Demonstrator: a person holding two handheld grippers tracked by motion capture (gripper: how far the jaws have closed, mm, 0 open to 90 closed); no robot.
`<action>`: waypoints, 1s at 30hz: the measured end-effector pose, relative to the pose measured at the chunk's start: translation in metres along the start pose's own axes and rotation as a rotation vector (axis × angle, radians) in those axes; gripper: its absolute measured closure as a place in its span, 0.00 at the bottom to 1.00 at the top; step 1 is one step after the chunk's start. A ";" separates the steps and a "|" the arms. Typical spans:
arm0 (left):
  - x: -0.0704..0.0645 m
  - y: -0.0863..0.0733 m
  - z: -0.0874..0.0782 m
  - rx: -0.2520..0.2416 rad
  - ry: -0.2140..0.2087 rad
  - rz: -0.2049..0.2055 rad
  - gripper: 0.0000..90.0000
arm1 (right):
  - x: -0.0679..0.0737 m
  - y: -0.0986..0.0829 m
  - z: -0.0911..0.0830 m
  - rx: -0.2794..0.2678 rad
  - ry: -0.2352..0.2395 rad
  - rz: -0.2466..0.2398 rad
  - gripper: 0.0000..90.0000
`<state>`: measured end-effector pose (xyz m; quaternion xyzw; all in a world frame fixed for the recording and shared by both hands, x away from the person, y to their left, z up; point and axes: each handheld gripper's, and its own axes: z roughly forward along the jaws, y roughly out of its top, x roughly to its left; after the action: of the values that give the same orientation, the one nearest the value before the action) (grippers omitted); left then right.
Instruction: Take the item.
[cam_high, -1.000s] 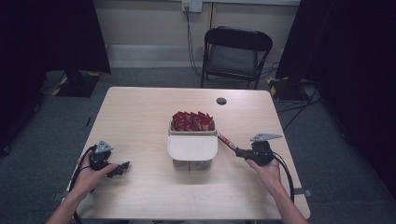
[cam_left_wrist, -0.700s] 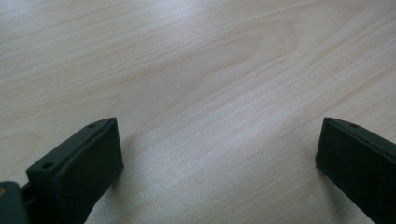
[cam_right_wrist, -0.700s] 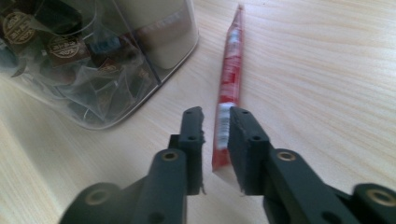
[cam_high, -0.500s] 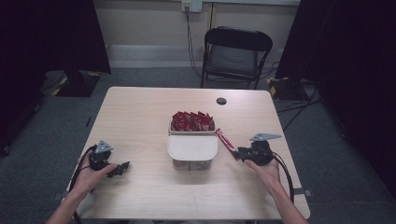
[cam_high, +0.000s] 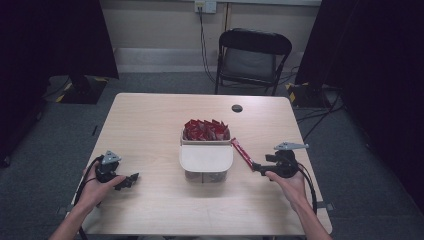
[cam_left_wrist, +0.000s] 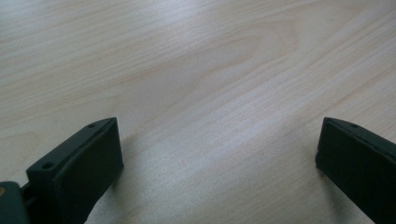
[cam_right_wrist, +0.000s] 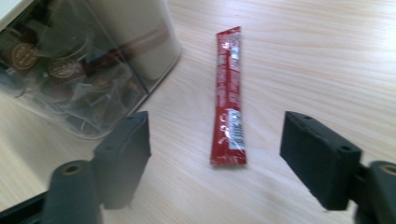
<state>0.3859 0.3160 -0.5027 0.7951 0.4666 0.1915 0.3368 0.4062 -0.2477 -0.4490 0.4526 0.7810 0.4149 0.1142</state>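
Note:
A long red stick packet (cam_right_wrist: 228, 97) lies flat on the table just right of a clear container (cam_high: 206, 159); in the high view the packet (cam_high: 241, 153) runs diagonally. The container has a white lid half over it and several red packets (cam_high: 205, 129) showing at its far end. My right gripper (cam_right_wrist: 215, 154) is open, its jaws astride the packet's near end without touching it. In the high view this right gripper (cam_high: 255, 167) sits at the packet's lower tip. My left gripper (cam_left_wrist: 217, 154) stands open over bare wood, seen at the table's left (cam_high: 131, 180).
Small sachets show through the container's clear wall (cam_right_wrist: 70, 79). A small black disc (cam_high: 237, 108) lies near the table's far edge. A black folding chair (cam_high: 252, 60) stands behind the table (cam_high: 150, 125). Cables trail from both grippers over the near edge.
My right gripper has edged left toward the red packet's near end. The left gripper has stayed put.

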 end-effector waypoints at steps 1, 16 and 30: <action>0.000 0.000 0.000 0.000 0.000 0.000 0.00 | -0.001 0.000 -0.002 0.001 -0.010 0.009 0.22; 0.000 0.000 0.000 0.000 0.000 0.001 0.00 | -0.004 -0.016 -0.026 0.012 -0.076 0.040 0.17; 0.000 0.000 0.000 0.000 0.000 0.000 0.00 | -0.027 -0.043 -0.031 0.063 -0.170 0.053 0.18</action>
<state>0.3859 0.3160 -0.5027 0.7952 0.4665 0.1912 0.3369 0.3776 -0.2966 -0.4669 0.5102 0.7689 0.3529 0.1547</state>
